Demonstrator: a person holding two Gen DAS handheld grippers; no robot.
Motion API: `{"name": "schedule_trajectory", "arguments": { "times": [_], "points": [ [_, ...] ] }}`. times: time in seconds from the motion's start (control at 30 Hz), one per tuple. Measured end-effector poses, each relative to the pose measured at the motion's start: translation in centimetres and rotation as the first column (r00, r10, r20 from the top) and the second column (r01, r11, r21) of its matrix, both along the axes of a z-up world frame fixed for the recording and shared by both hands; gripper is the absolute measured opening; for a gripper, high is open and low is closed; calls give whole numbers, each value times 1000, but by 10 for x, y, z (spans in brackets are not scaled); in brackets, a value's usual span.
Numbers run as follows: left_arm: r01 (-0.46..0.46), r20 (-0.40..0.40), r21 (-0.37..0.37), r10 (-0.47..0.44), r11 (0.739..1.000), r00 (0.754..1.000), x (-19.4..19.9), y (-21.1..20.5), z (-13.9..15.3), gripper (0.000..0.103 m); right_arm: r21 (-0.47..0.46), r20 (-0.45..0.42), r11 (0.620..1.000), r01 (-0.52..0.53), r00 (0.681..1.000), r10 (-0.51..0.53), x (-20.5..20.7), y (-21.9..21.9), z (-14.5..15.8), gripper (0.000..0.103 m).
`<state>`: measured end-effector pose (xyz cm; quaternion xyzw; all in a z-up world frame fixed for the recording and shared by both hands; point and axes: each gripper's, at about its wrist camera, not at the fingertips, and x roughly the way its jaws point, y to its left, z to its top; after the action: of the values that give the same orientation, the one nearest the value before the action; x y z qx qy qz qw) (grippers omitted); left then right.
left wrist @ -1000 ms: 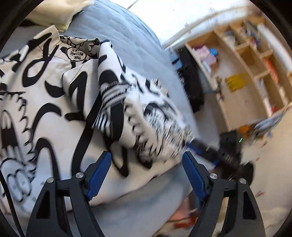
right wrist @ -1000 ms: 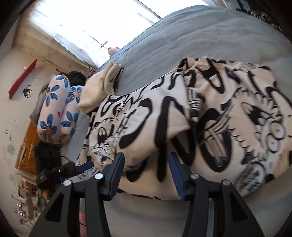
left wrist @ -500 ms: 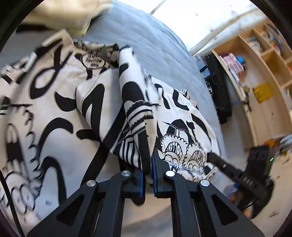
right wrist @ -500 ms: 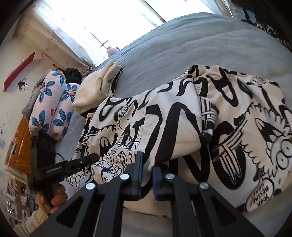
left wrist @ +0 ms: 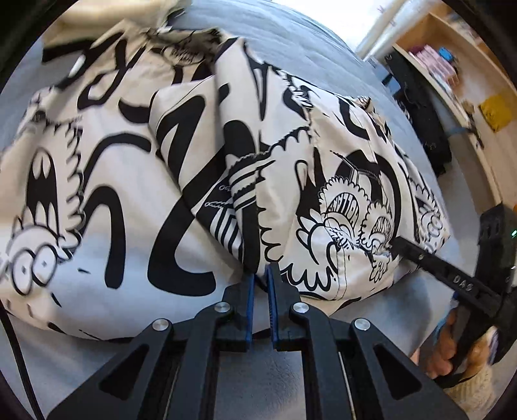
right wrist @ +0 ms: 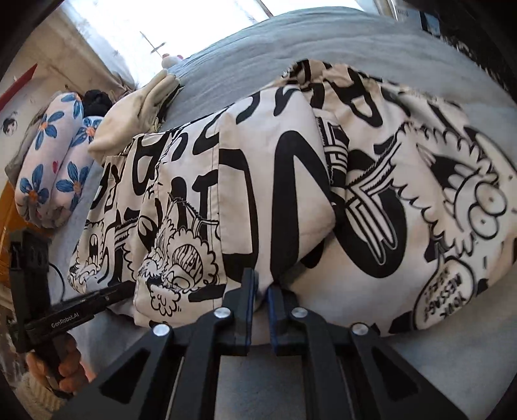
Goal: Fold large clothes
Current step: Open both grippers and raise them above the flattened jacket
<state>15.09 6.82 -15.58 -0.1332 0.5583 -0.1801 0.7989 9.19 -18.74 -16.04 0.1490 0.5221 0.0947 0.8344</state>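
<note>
Both claws (L point(left wrist: 260, 274) & R point(right wrist: 261, 284)) clamped on garment point(left wrist: 323, 181)

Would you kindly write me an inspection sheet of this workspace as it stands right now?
Surface: grey bed, garment on top.
Job's things: black-and-white printed garment, bunched, one flap folded over the middle.
Clutter: cream cloth at the garment's far edge; floral pillow beyond it.
Grippers: left gripper shut on the garment's near edge; right gripper shut on the near edge further along; jaws of both pressed together on fabric.
Cables: black cable at the left wrist view's edge; another near the left gripper's handle.
Surroundings: wooden shelves beside the bed; bright window past its far end.
</note>
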Motion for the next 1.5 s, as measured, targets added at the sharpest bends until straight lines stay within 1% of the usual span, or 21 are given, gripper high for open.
{"name": "schedule_trajectory", "arguments": {
  "times": [0.1,0.17,0.2,0.23,0.3,0.37,0.43,0.5,0.67,0.73,0.8,0.87,0.9,0.97,1.0,1.07,1.13,1.17,1.23,1.3,1.5],
  "points": [
    [39,30,90,-42,995,999,-3,-11,14,14,-55,-10,998,0,1000,-1,-2,5,11,25],
    [52,58,132,-60,990,997,-8,-12,31,17,-91,6,996,10,1000,-10,-7,4,24,30],
    [52,73,148,-63,988,995,-9,-9,34,19,-111,15,994,16,1000,-15,-9,2,30,31],
    [45,100,166,-62,985,993,-11,-6,46,20,-138,30,990,21,999,-17,-12,1,37,31],
    [13,149,172,-39,985,988,-12,-1,63,20,-173,73,984,29,997,-16,-18,-4,49,31],
    [-25,191,148,-4,989,982,-9,6,79,24,-191,121,981,37,993,-14,-18,-5,62,31],
    [-50,227,124,20,991,974,-2,9,88,25,-187,163,982,38,987,-8,-11,-2,70,31],
    [-71,261,122,37,990,965,12,4,91,25,-177,208,984,27,978,10,4,7,76,31],
    [-74,260,103,45,992,964,55,-23,76,25,-195,256,981,-24,964,75,56,53,75,31],
    [-91,265,115,58,989,962,70,-32,67,25,-208,265,977,-40,960,96,75,69,69,31],
    [-113,252,142,75,983,965,88,-42,52,25,-226,249,973,-44,963,101,91,78,57,31],
    [-132,204,168,97,977,974,100,-43,33,25,-240,196,970,-41,976,90,108,80,37,31],
    [-140,193,178,105,974,976,103,-42,27,25,-242,170,970,-31,983,74,113,75,25,27],
    [-172,161,227,137,959,977,108,-34,9,25,-225,158,974,-10,986,47,114,63,14,27],
    [-181,146,226,150,957,978,108,-27,2,25,-229,157,973,15,987,21,112,53,10,27],
    [-189,133,160,168,969,977,104,-14,-3,25,-270,162,961,55,987,-11,105,41,5,27],
    [-186,124,129,171,974,978,100,-8,-4,25,-274,149,960,65,989,-24,98,28,-2,27],
    [-188,127,139,171,972,977,98,-7,-5,25,-257,136,965,60,990,-25,93,23,-7,27],
    [-189,139,173,166,967,976,94,-8,-7,25,-267,142,962,56,990,-18,85,23,-9,27],
    [-192,151,179,166,965,974,94,-9,-7,25,-290,141,955,62,990,-21,83,27,-9,28],
    [-188,164,212,155,959,974,93,-12,-4,25,-282,120,956,82,992,-50,88,31,-13,30]
  ]
}}
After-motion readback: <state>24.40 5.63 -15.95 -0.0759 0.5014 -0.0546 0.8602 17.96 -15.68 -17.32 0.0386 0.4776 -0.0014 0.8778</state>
